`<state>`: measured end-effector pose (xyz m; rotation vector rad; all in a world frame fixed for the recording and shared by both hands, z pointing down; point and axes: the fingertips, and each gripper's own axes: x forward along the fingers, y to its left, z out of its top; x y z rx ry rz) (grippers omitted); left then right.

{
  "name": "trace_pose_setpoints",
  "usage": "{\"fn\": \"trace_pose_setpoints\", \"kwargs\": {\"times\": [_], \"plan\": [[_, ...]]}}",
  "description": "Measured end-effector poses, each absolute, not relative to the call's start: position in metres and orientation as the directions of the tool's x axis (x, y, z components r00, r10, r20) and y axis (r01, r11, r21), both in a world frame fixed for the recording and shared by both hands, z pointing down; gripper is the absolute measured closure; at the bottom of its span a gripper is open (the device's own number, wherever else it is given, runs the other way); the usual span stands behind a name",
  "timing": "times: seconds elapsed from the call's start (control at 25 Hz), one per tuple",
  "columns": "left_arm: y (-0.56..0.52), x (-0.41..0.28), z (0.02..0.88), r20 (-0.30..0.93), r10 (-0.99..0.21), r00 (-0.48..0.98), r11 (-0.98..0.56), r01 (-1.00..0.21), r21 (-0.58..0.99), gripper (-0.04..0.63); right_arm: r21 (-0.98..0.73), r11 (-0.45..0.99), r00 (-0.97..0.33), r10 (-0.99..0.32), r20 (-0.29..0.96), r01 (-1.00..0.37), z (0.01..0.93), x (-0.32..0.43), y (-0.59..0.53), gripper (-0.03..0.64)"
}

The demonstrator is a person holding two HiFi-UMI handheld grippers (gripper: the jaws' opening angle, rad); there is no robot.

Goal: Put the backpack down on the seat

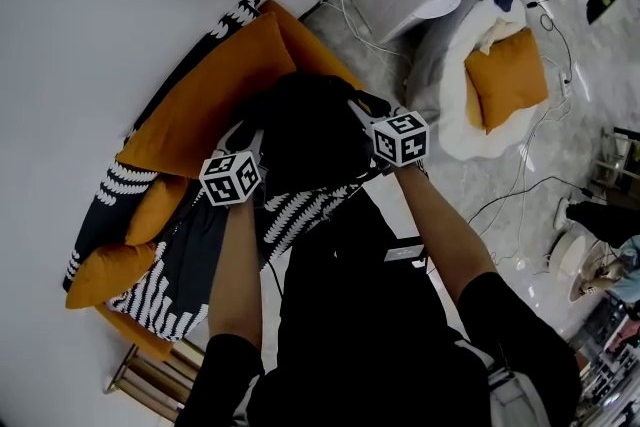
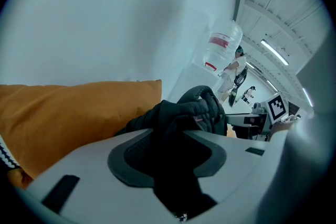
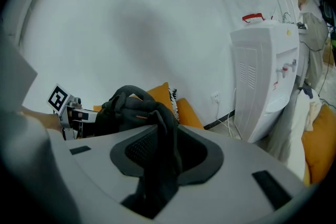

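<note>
The backpack [image 1: 310, 130] is set on the seat [image 1: 160, 287], against the orange cushion [image 1: 205, 105]. The left hand-held gripper [image 2: 168, 140] and the right hand-held gripper [image 3: 160, 150] are released, with black fabric lying loose between their jaws. Each is best drawn straight back, so that no strap is snagged and the bag is not tipped.

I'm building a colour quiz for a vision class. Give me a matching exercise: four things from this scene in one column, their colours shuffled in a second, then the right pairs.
Things
1. backpack
2. water dispenser
3. large cushion
4. patterned throw

Colours
A. orange
B. black with white stripes
C. white
D. plain black

Pairs: 1-D, 2-C, 3-A, 4-B
</note>
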<state>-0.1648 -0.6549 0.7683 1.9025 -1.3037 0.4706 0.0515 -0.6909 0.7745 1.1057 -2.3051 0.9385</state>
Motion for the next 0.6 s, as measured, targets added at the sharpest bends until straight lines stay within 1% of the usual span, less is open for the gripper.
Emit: {"fn": "trace_pose_setpoints", "kwargs": {"times": [0.16,0.2,0.28,0.32,0.44,0.52,0.6], "plan": [[-0.646,-0.174,0.752,0.657,-0.648,0.386,-0.174,-0.914,0.366,0.436,-0.371,0.446,-0.576,-0.552,0.602,-0.815,0.758,0.063,-0.683,0.489],[-0.643,-0.178,0.746,0.650,-0.660,0.378,-0.167,-0.917,0.363,0.439,-0.360,0.440,-0.566,-0.566,0.600,-0.822,0.753,0.066,-0.681,0.502],[-0.638,-0.184,0.731,0.630,-0.686,0.364,-0.157,-0.920,0.361,0.469,-0.336,0.429,-0.542,-0.599,0.589,-0.838,0.740,0.072,-0.675,0.533],[-0.636,-0.187,0.721,0.616,-0.703,0.355,-0.154,-0.922,0.356,0.471,-0.320,0.427,-0.531,-0.619,0.578,-0.846,0.731,0.074,-0.672,0.542],[-0.628,-0.198,0.686,0.557,-0.771,0.308,-0.144,-0.937,0.319,0.522,-0.260,0.422,-0.494,-0.694,0.523,-0.868,0.696,0.079,-0.662,0.568],[-0.623,-0.206,0.659,0.506,-0.818,0.275,-0.133,-0.945,0.298,0.557,-0.234,0.409,-0.471,-0.743,0.476,-0.882,0.669,0.083,-0.657,0.574],[-0.617,-0.211,0.632,0.454,-0.852,0.263,-0.141,-0.948,0.285,0.569,-0.218,0.391,-0.447,-0.784,0.431,-0.894,0.642,0.086,-0.651,0.578]]}}
